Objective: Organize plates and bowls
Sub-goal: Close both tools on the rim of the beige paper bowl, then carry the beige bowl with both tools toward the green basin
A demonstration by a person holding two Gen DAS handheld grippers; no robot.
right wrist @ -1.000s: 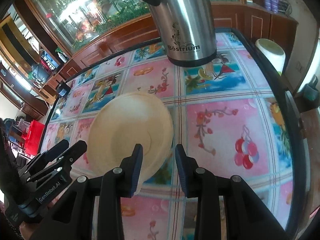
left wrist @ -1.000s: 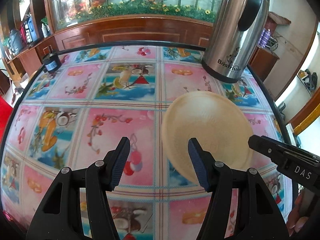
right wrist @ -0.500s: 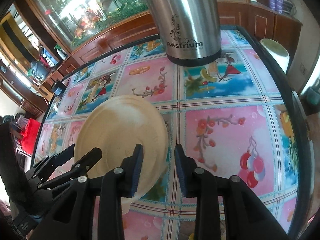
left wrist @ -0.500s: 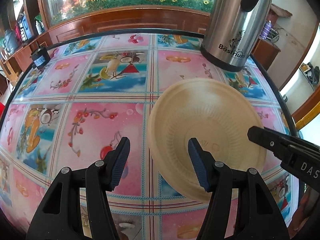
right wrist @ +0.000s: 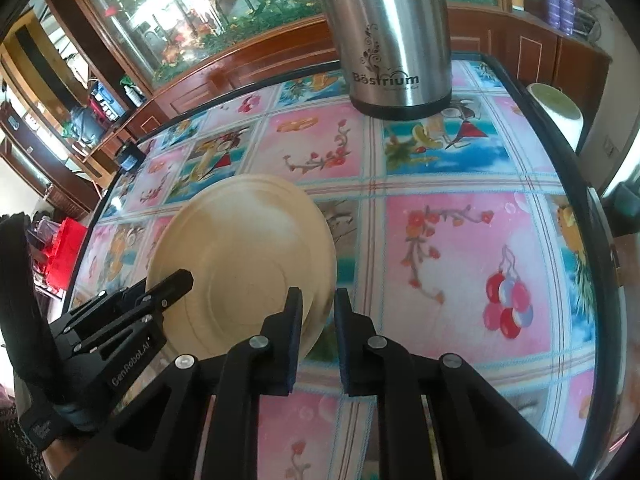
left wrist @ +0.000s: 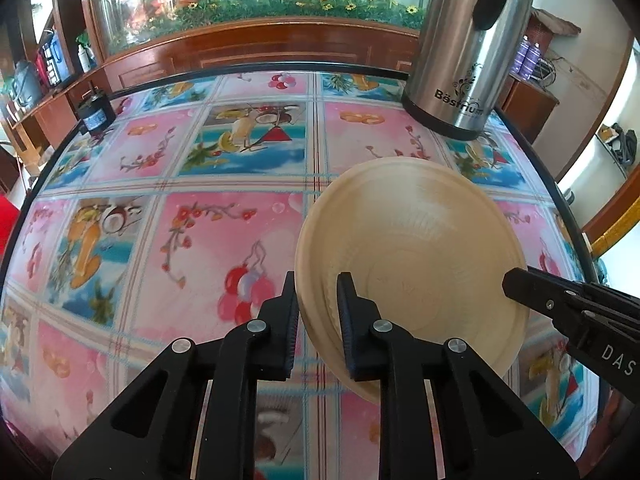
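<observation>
— Left wrist view? — The left gripper (left wrist: 318,312) pinched the bowl (left wrist: 412,256) rim, lower centre.
— Right wrist view? — The right gripper (right wrist: 318,312) clamped the opposite rim, lower centre. I'd keep both grips level.

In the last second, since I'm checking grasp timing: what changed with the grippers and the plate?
The left gripper went from wide open to shut on the near-left rim of the beige plate. The right gripper was already clamped on the opposite rim and stays so. The plate remains tilted off the table; the steel flask hasn't moved.
</observation>
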